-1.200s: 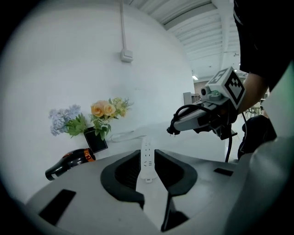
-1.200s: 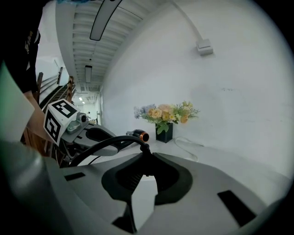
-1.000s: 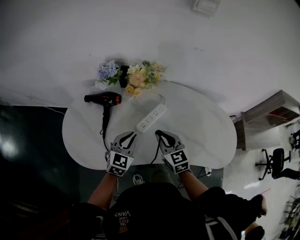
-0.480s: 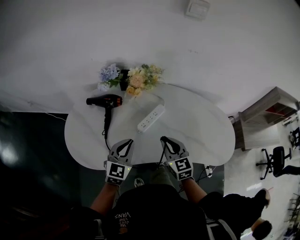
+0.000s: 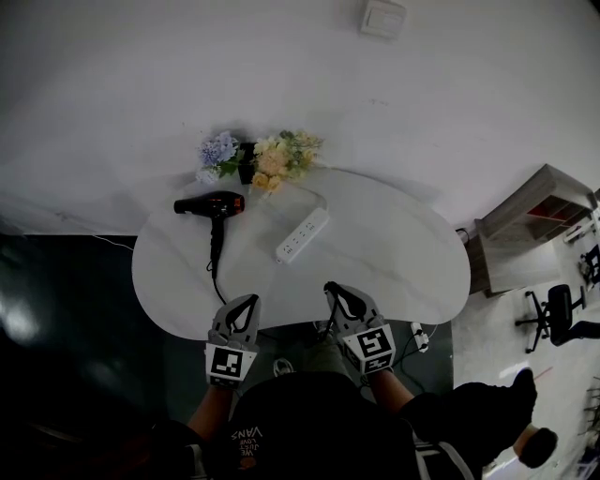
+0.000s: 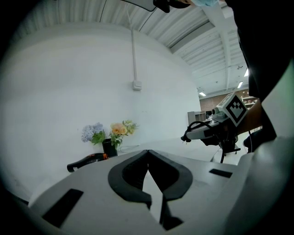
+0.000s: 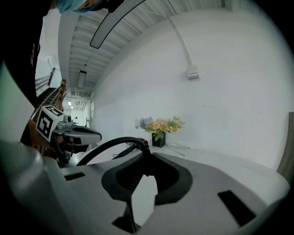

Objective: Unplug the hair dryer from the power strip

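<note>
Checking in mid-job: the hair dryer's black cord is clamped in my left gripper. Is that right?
Not quite. The black cord is clamped in the right gripper, not the left. The right gripper view shows it pinched at the jaw tips. In the left gripper view, the left gripper is shut with nothing between its jaws.

Hair dryer [image 5: 211,203]: one. Power strip [image 5: 303,235]: one. Black cord [image 7: 117,139]: one. Table [image 5: 394,253], white: one. Vase [image 5: 247,159] of flowers: one. Handheld grippers: two, namely left gripper [image 5: 249,301] and right gripper [image 5: 330,289]. Wall box [image 5: 383,17]: one. Wooden shelf unit [image 5: 534,220]: one. Office chair [image 5: 561,317]: one plainly visible.
</note>
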`<state>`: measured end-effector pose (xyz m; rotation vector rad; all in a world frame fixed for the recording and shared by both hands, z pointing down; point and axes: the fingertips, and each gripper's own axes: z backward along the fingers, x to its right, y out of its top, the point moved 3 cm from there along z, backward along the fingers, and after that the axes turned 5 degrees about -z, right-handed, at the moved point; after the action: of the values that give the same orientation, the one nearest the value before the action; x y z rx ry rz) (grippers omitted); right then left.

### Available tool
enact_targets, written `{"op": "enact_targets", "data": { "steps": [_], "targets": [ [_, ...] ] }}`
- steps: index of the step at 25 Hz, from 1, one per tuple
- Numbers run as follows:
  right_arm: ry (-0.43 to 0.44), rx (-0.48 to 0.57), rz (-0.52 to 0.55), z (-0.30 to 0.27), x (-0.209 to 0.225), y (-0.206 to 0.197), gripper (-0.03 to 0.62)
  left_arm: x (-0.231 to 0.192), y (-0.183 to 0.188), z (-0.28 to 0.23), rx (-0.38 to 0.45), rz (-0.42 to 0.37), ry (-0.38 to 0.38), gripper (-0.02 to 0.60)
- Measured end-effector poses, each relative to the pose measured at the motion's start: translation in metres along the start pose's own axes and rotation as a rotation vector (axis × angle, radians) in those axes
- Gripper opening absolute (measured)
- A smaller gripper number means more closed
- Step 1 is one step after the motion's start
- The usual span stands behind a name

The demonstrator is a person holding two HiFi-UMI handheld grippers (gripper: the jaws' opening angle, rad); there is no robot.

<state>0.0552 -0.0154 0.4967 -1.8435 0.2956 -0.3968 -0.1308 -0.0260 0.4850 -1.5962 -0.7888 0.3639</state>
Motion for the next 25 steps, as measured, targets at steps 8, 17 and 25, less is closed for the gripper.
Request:
{"op": "enact_targets", "data": {
  "steps": [8,17,25],
  "targets": [
    [0.021,0.035,-0.012,0.02,-0.022,0.007,0.074,0.002,-0.001,0.033,0.009,0.014,0.02,0.018],
    [0.055,0.053,-0.033,0.03,-0.039,0.012,0.074,0.002,0.003,0.064,0.045,0.023,0.046,0.018],
    [0.064,0.043,-0.056,0.03,-0.043,0.013,0.074,-0.001,0.006,0.073,0.063,0.049,0.073,0.018]
  ]
}}
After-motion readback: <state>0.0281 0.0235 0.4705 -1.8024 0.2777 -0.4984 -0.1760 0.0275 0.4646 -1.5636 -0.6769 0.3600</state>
